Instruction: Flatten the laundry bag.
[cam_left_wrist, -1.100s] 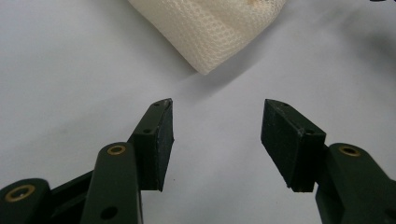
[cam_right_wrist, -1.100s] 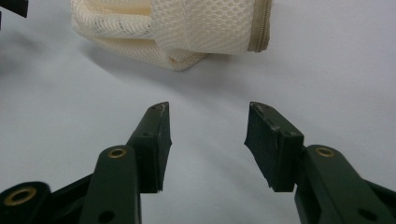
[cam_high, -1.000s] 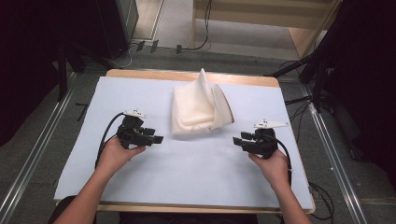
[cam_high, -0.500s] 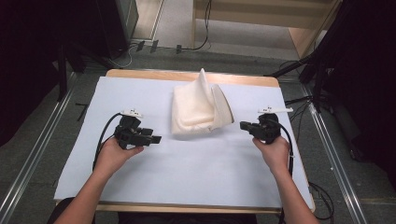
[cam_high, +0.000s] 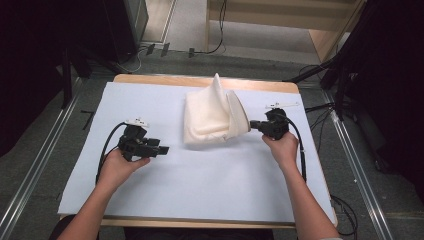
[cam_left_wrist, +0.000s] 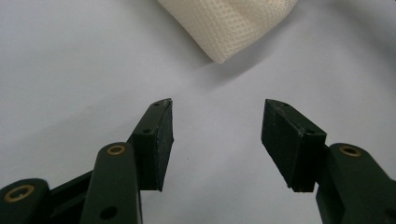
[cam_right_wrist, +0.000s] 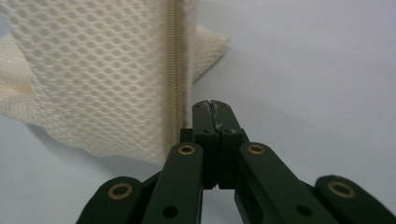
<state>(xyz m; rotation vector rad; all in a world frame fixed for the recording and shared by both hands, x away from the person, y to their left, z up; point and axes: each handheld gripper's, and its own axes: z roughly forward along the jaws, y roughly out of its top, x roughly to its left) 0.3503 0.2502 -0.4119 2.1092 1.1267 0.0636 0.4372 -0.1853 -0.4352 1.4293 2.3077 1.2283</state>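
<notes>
Bare white table cover (cam_high: 210, 180) spread across the lower middle of the frame. Right gripper (cam_high: 253, 124), jaws pressed together on nothing, sat just beside the mesh bag's (cam_high: 212, 117) right edge; left gripper (cam_high: 162, 149) gaped empty at left, well apart from it.

Right gripper (cam_right_wrist: 213, 106) is pointing along the pale table sheet (cam_right_wrist: 303, 70), jaws pressing flat together with nothing showing between them. Cream mesh bag (cam_right_wrist: 93, 79) is sitting just left of the tips, its zipper (cam_right_wrist: 176, 60) running upright right beside the left jaw.
</notes>
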